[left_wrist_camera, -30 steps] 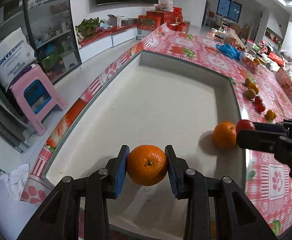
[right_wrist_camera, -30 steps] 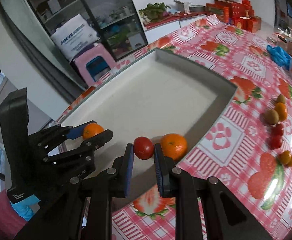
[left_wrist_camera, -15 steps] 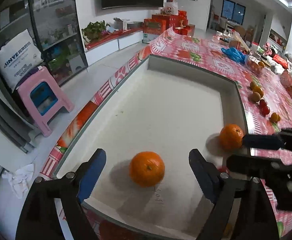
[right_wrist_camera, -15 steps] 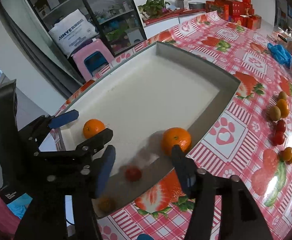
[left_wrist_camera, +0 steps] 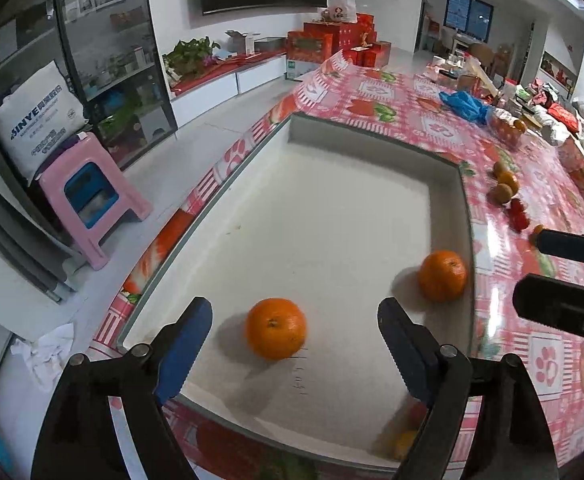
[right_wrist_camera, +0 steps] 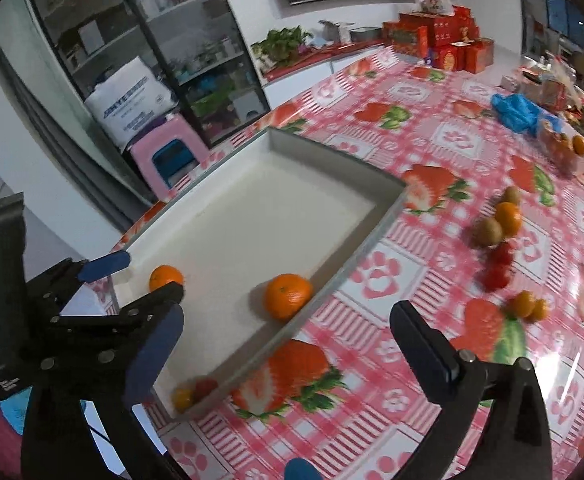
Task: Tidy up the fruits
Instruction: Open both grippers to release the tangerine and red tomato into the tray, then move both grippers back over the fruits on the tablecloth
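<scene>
Left gripper point(left_wrist_camera: 294, 334) spread wide, blue pads well apart, gripping nothing, and there's an orange point(left_wrist_camera: 275, 328) sitting on the tray floor right between its fingers, touching neither pad. Ahead and to the right of that gripper, a second orange point(left_wrist_camera: 442, 275) rests against the right wall of the white tray point(left_wrist_camera: 376, 140). Low at the tray's near right corner, just inside the right finger, a small red fruit point(left_wrist_camera: 416, 413) and a small yellow fruit point(left_wrist_camera: 403, 442) sit blurred together. Over to the right gripper point(right_wrist_camera: 287, 348): also opened wide, empty, hovering above the tray's near wall and the strawberry-print tablecloth point(right_wrist_camera: 444, 140). From its view the second orange lies just ahead of its fingers, inside the tray against the wall. Further right, out on the cloth and well ahead of the right gripper, a loose cluster: kiwis point(right_wrist_camera: 488, 231), a tangerine point(right_wrist_camera: 508, 218), small red fruits point(right_wrist_camera: 496, 270) and little orange ones point(right_wrist_camera: 526, 305), all outside the tray.
</scene>
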